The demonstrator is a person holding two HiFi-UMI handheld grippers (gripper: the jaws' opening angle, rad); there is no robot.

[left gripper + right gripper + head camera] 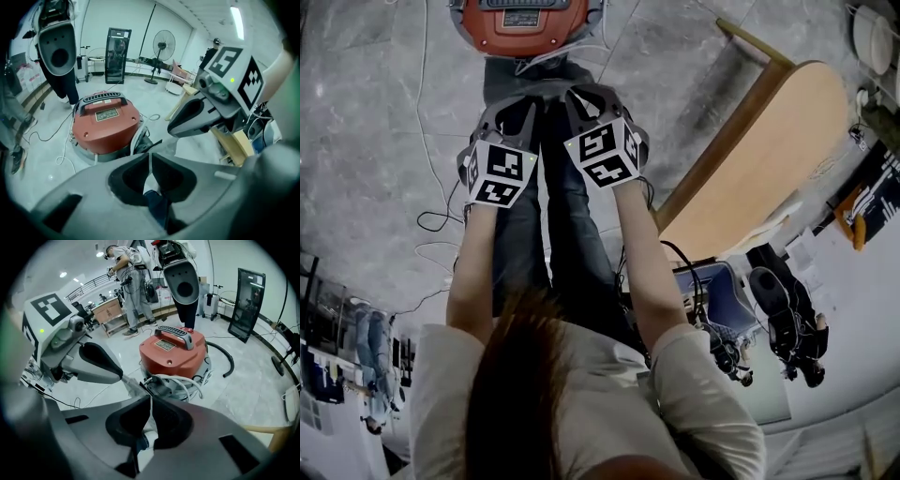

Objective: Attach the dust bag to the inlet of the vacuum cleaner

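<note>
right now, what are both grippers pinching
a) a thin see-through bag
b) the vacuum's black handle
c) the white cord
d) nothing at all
a: in each gripper's own view the jaws are closed on a thin edge of the bag, for the left gripper and the right gripper alike. The vacuum stands apart on the floor beyond them.

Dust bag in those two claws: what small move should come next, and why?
Probably carry the dust bag forward toward the red vacuum cleaner: the left gripper and right gripper each pinch its thin edge, and it hangs between them, short of the vacuum.
</note>
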